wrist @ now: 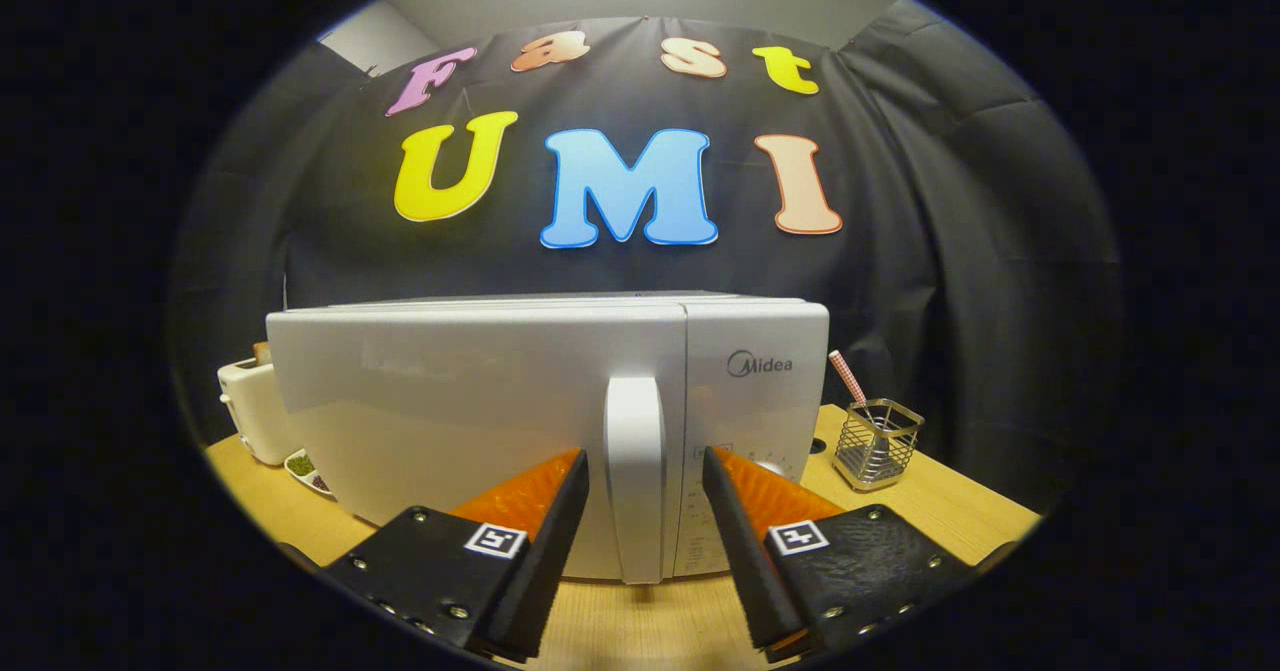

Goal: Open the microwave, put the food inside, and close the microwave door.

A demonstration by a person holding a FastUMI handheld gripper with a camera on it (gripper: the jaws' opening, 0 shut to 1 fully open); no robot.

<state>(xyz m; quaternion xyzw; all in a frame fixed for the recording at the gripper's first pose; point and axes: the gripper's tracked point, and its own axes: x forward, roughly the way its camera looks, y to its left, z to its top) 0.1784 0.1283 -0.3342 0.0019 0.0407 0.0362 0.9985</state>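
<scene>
My gripper [645, 496] is spread, one finger on each side of the vertical white handle [634, 471] on the closed white box-shaped microwave [480, 401], centre frame, on the wooden table [930, 506].

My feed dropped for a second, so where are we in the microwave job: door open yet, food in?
Nothing looks finished: the microwave door sits flush and shut. In hand: the gripper is open, its fingers straddling the door handle with gaps on both sides, so no grip yet. Left: clamp the handle, pull the door open, load the food, close the door. A dish lies beside the toaster, left of the microwave.
</scene>
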